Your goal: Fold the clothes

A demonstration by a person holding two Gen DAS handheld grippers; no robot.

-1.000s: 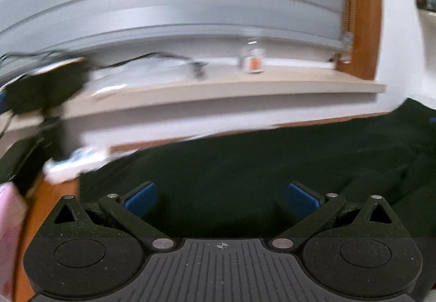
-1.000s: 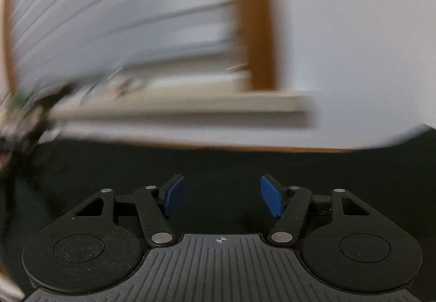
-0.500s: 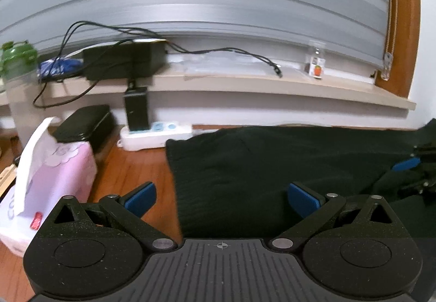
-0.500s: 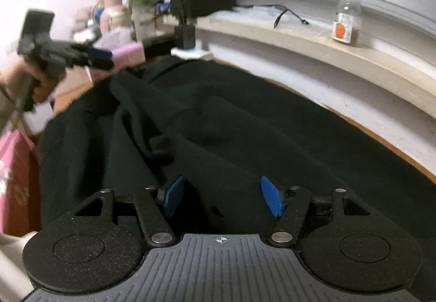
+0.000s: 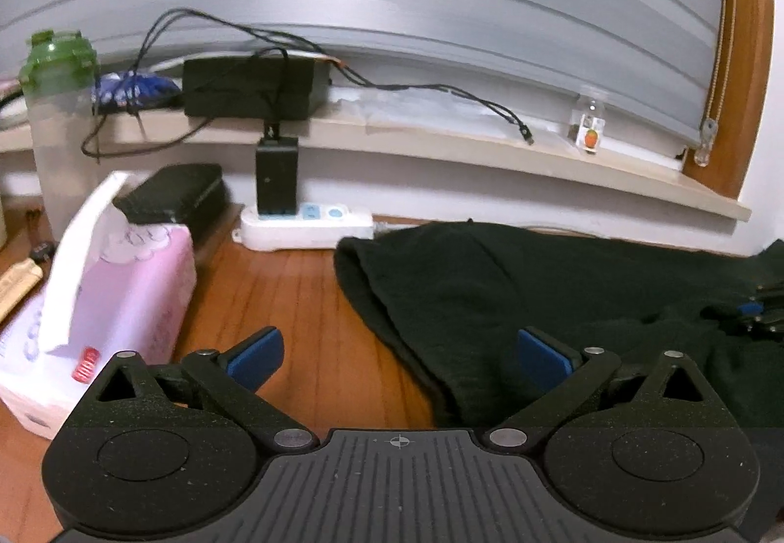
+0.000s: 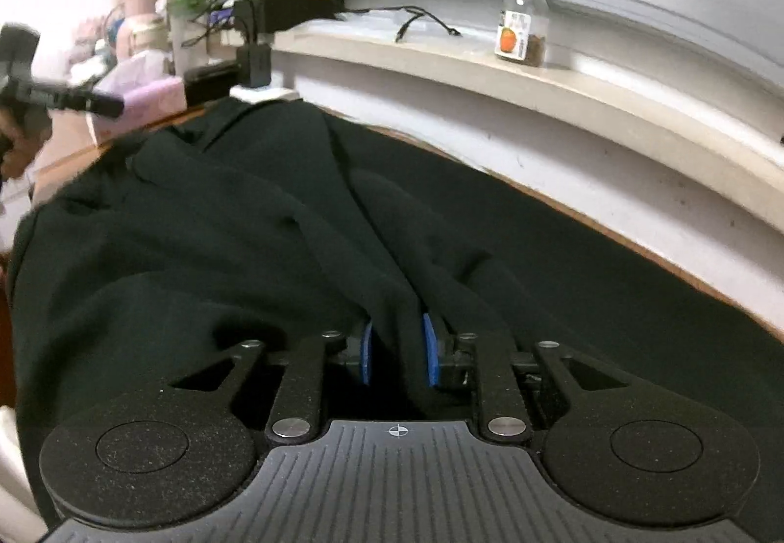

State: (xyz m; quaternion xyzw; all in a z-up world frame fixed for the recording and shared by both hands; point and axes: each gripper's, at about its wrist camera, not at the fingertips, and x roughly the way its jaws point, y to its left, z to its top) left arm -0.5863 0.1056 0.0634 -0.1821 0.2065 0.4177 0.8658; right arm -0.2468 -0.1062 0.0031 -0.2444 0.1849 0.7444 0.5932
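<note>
Closing on a ridge of black cloth, right gripper (image 6: pixel 396 349) has its blue pads (image 6: pixel 430 349) narrow with the fold of the dark garment (image 6: pixel 206 249) pinched up between them; pads look to be touching the fabric on both sides, jaws closing. Likely reason: bunched ridge gives a firm hold for lifting or dragging that part over for a fold. Left gripper (image 5: pixel 399 354) has fingers wide apart, nothing between them; left pad (image 5: pixel 257 349) over bare wooden table (image 5: pixel 304 298), right pad over the garment's left edge at about 3 o'clock of that view. Judged: it is lined up on the edge for a second grab, not yet on cloth.

Outward: garment spreads across the table from the left view's 2 o'clock to 4 o'clock, and fills the middle of the right view. Pink tissue box (image 5: pixel 112 298) at 9 o'clock, white power strip (image 5: pixel 306 227) at 11 o'clock just beside the cloth's far corner, green-lidded bottle (image 5: pixel 59 126) at 10 o'clock, small jar (image 5: pixel 590 126) on the sill at 1 o'clock.

Only the right view shows the pinch itself and the creases running away toward 11 o'clock, plus the person's hand (image 6: pixel 22 136) on the other gripper at 9 o'clock. Only the left view shows the garment's free edge on bare wood; right gripper there is a small dark shape at 3 o'clock, its state unreadable.
</note>
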